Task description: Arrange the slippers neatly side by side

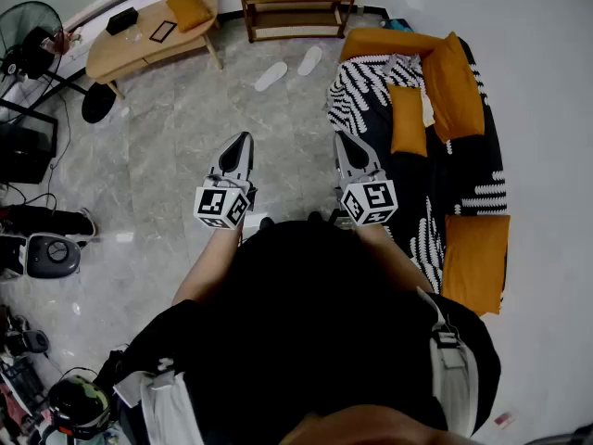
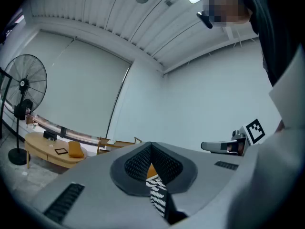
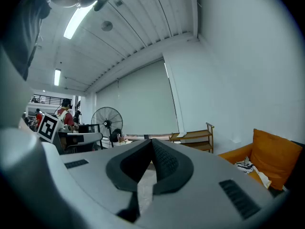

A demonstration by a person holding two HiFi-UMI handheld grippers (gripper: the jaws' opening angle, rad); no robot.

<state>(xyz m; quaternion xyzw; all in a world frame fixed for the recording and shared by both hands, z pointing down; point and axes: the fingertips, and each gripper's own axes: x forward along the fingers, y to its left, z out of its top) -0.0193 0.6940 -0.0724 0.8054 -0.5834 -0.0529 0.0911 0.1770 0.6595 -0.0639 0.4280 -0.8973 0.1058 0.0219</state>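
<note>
okay, both hands are up in front of me, level, well short of the job. left gripper (image 1: pixel 245 137) has its fingers pinched fully together, nothing between them; its own view confirms the tips meet (image 2: pixel 151 143). right gripper (image 1: pixel 341 135) looks the same, tips touching and empty (image 3: pixel 152 140).

the slippers are far ahead on the grey floor (image 1: pixel 185 137), just in front of the wooden shelf (image 1: pixel 296 3) and left of the sofa (image 1: pixel 384 42). the nearer slipper (image 1: pixel 271 76) sits to the left, the farther slipper (image 1: pixel 309 60) to the right and a bit deeper. they are apart and staggered, both angled the same way, so not a tidy pair yet.

as i read it, the step in hand is the approach. to do it well i want to walk in close and tip the grippers down. i also need to spread the fingers before they reach the soles, since pinched tips can only shove. i'd take the nearer slipper with the left gripper by its edge. then i'd slide it up level with the farther one, heels in line, sides just beside each other. these look light and flat, so a gentle pinch should do. the shelf's legs are close behind, so i'll keep clear.
</note>
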